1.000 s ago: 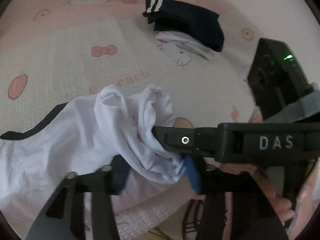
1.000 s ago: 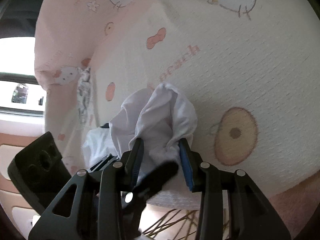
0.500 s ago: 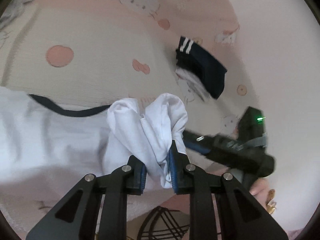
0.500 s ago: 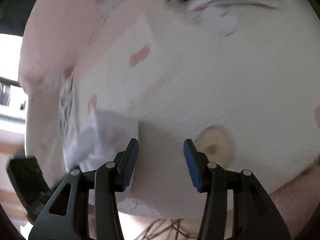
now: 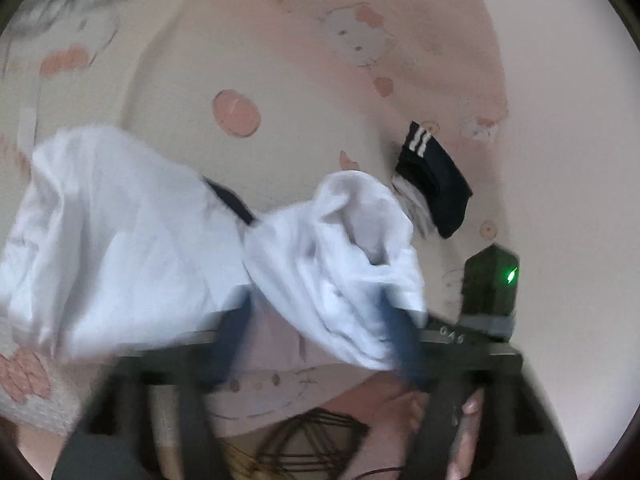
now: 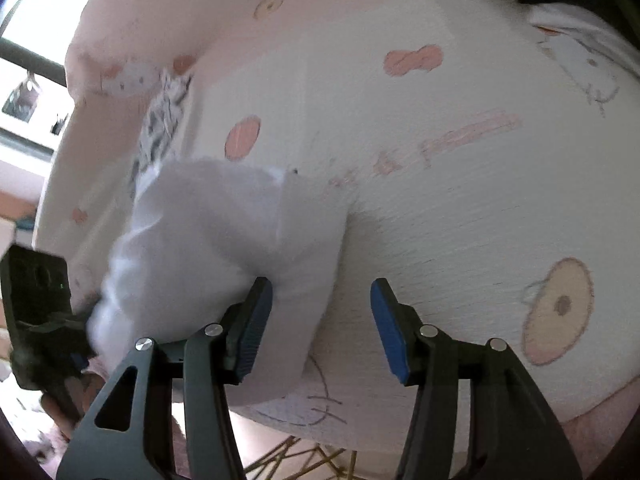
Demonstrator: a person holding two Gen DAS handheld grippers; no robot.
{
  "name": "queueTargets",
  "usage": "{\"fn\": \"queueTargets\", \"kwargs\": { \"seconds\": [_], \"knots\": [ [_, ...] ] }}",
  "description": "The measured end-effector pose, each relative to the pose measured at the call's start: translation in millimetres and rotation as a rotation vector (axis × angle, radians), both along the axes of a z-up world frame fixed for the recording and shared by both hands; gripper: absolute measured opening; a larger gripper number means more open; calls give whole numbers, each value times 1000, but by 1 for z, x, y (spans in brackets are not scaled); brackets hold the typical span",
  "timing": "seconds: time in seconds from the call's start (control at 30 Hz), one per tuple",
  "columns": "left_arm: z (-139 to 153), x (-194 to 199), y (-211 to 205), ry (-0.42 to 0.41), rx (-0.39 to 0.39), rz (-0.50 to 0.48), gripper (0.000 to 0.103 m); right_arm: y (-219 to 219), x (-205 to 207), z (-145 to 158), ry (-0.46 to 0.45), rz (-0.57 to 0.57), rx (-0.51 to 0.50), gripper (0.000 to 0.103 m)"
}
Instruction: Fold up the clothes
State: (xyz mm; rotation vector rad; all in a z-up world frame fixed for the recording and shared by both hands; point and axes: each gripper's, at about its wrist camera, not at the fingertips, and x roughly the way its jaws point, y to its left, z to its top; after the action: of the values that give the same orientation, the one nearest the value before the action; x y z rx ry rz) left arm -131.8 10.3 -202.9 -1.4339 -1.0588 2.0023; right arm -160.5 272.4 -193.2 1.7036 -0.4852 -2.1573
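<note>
A white garment (image 5: 120, 240) with a dark collar trim lies crumpled on the bed near its front edge. My left gripper (image 5: 316, 344) is blurred and its jaws are opening wide. The bunched end of the cloth (image 5: 340, 264) droops loosely over the right finger, and neither pad presses on it. My right gripper (image 6: 322, 330) is also opening. The edge of the white garment (image 6: 208, 232) lies against its left pad (image 6: 256, 328), and bare bedspread shows between the fingers. The right gripper's black body (image 5: 490, 288) sits just right of the bunch.
A folded dark garment with white stripes (image 5: 436, 184) rests on a white one farther back on the pink cartoon-cat bedspread (image 5: 320, 100). A grey patterned cloth (image 6: 164, 128) lies at the far left edge. A hand (image 5: 400, 404) and a wire frame (image 5: 312, 440) are below the bed's front edge.
The right gripper let go of the bunched cloth and shifted right. The left gripper then closed on the bunch, and has now spread its jaws and released it.
</note>
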Motion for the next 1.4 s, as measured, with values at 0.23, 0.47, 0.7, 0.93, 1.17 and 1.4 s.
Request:
{"fn": "queueTargets", "kwargs": {
  "seconds": [0.23,0.47,0.7,0.93,1.17,1.4],
  "knots": [
    [-6,0,-11,-2,157,40,76,-36,18,1,52,122,100,55],
    [9,-1,-9,42,145,-1,81,-45,10,3,42,108,110,59],
    [12,0,28,55,-230,-49,60,-66,8,8,90,169,169,59],
    [40,0,33,151,-416,-31,28,-51,-1,9,55,105,108,60],
    [93,8,12,274,-543,-19,27,-32,-14,17,23,-3,-99,61],
    [35,18,-46,66,-552,24,30,-85,-6,36,141,161,19,62]
  ]
}}
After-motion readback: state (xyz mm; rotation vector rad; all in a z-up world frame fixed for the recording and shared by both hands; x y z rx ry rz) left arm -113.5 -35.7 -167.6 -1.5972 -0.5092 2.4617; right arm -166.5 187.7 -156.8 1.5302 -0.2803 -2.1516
